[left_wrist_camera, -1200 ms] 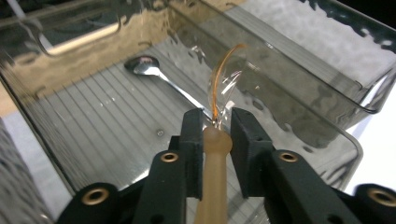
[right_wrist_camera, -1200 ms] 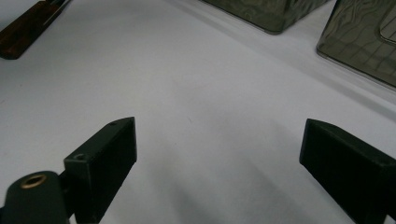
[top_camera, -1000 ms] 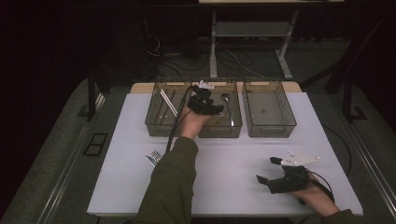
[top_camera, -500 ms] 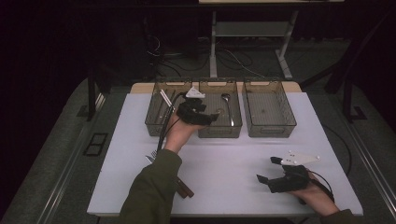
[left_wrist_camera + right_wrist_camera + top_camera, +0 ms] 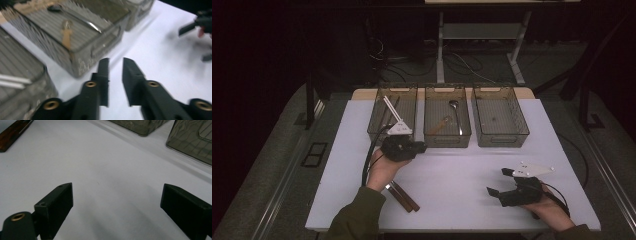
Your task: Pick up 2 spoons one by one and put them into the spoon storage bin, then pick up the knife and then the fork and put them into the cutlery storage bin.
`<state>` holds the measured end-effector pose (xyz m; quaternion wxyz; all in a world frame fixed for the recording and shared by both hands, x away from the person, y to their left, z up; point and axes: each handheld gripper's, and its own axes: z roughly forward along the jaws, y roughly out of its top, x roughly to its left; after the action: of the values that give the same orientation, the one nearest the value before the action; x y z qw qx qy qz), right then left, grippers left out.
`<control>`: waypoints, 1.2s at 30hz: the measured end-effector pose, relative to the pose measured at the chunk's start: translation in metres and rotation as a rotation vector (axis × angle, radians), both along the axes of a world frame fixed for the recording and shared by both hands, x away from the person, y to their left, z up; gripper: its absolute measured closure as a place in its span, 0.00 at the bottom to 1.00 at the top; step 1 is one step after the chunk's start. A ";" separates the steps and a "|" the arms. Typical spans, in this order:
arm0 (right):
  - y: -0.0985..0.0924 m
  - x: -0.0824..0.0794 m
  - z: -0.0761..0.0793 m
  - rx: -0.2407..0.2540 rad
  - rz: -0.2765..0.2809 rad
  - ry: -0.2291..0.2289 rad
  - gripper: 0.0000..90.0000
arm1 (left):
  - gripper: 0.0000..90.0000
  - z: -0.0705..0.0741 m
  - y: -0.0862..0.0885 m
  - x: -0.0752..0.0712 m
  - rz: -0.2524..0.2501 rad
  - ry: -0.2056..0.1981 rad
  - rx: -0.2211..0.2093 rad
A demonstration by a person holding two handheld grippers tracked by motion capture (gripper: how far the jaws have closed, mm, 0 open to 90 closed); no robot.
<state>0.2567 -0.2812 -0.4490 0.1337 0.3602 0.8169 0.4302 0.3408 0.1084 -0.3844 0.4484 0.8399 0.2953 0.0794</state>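
Note:
My left gripper [image 5: 419, 147] hovers over the white table [image 5: 462, 170], just in front of the left bin [image 5: 377, 125] and the middle bin [image 5: 432, 140]. In the left gripper view its jaws [image 5: 115, 61] have just been closing; only a narrow slit is left and nothing is between them. The middle bin holds a metal spoon [image 5: 455, 112] and a wooden-handled piece [image 5: 439, 125], also seen as the spoon [image 5: 82, 21] and the piece [image 5: 66, 35]. White and dark sticks [image 5: 391, 110] lie in the left bin. My right gripper [image 5: 498, 181] rests at the near right, open and empty [image 5: 116, 188].
The right bin [image 5: 499, 140] looks empty. Brown-handled utensils [image 5: 403, 196] lie on the table beside my left forearm, and one handle [image 5: 12, 133] shows in the right gripper view. Dark floor and table legs lie beyond the far edge.
My left hand has drawn back from above the middle bin toward me and slightly left, to in front of the bins. The right hand has kept still.

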 end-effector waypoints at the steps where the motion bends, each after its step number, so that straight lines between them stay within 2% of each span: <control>1: 0.000 0.000 0.000 0.000 0.001 0.000 0.12 | 0.93 -0.002 0.004 -0.005 -0.007 0.002 0.001; 2: 0.000 0.000 0.000 0.000 0.000 -0.001 0.12 | 0.96 -0.004 0.007 -0.009 -0.015 0.004 0.001; 4: 0.000 0.000 0.000 0.000 -0.001 -0.001 0.12 | 0.99 -0.008 0.014 -0.018 -0.022 0.006 0.030; 6: 0.000 0.000 0.000 0.001 -0.001 -0.002 0.12 | 0.99 -0.013 0.021 -0.027 -0.025 0.022 0.028; 10: 0.000 0.000 0.000 -0.003 0.000 -0.002 0.12 | 0.99 -0.020 0.035 -0.044 -0.024 0.026 0.040; 18: 0.000 0.000 0.000 -0.005 -0.002 -0.003 0.12 | 0.99 -0.033 0.055 -0.074 -0.029 0.052 0.057; 29: 0.001 0.000 -0.001 -0.012 0.002 -0.003 0.12 | 0.99 -0.047 0.057 -0.104 -0.102 0.117 0.116; 33: 0.001 0.001 -0.001 -0.010 -0.001 -0.001 0.12 | 0.99 -0.051 0.050 -0.105 -0.136 0.124 0.166; 36: 0.002 0.000 -0.001 -0.010 0.002 -0.002 0.12 | 0.99 -0.052 0.046 -0.104 -0.148 0.131 0.166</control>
<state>0.2570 -0.2797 -0.4501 0.1358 0.3582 0.8193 0.4267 0.2368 0.1544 -0.4366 0.3617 0.8970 0.2536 0.0153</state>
